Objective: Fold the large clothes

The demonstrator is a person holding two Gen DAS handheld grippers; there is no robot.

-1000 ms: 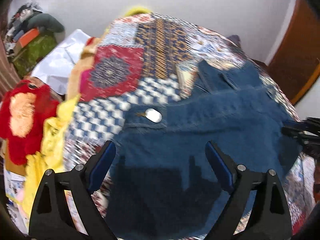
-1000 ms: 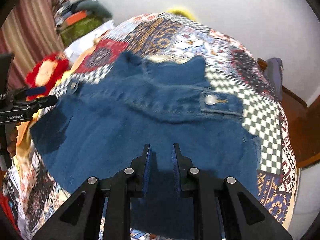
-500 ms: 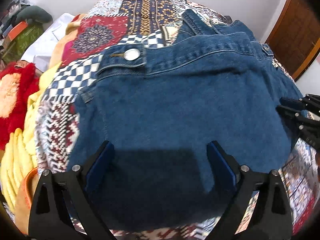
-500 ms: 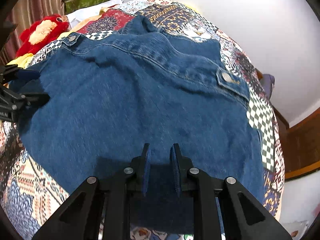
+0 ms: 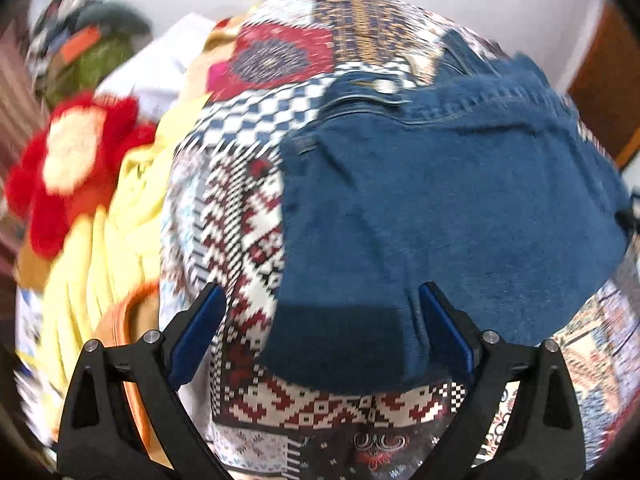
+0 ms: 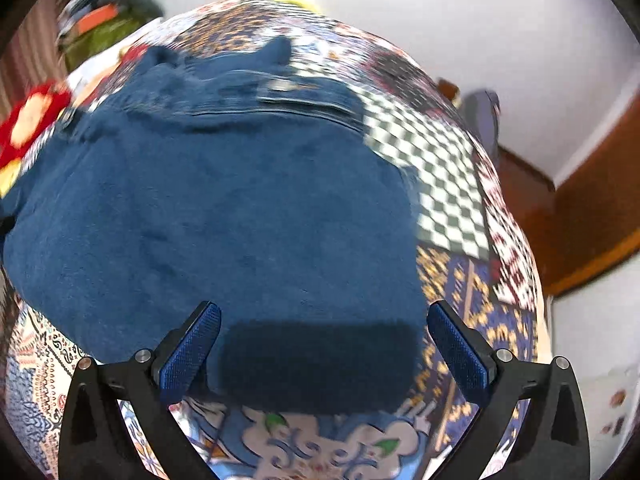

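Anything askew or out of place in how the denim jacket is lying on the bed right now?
Nothing stands out. The denim jacket lies spread on the patchwork bedspread, with only mild creases. Both the left gripper and the right gripper are open above its near hem, gripping nothing.

Nothing readable is showing in either view: no text, label, brand or number is appearing on the denim (image 5: 440,208), on the quilt (image 5: 248,216) or on either claw, and motion blur is smearing the finer detail
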